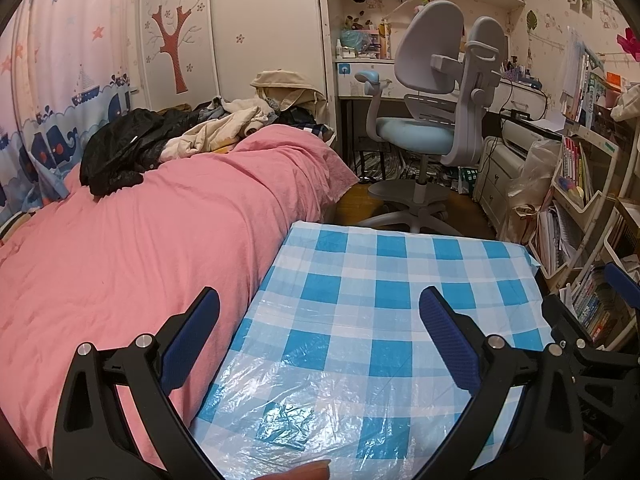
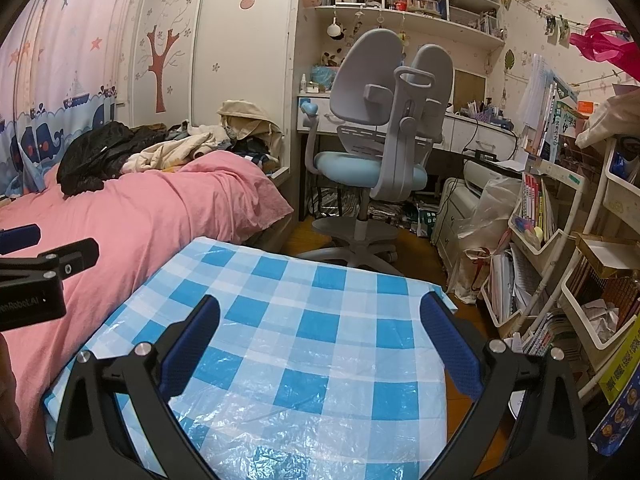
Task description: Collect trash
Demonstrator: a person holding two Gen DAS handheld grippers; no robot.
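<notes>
Both the left tongs and right tongs gape wide, holding nothing, above the blue-checked plastic-covered surface just beside the pink bed. No trash shows on that surface.

Warm, dim indoor light filled both views. Glare shone on the plastic tablecloth near the bottom edge. Fisheye distortion bent the shelves and curtain, and dark vignetting blacked out the corners.

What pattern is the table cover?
Blue-and-white check on the plastic table cover; clearest in the right wrist view.
</notes>
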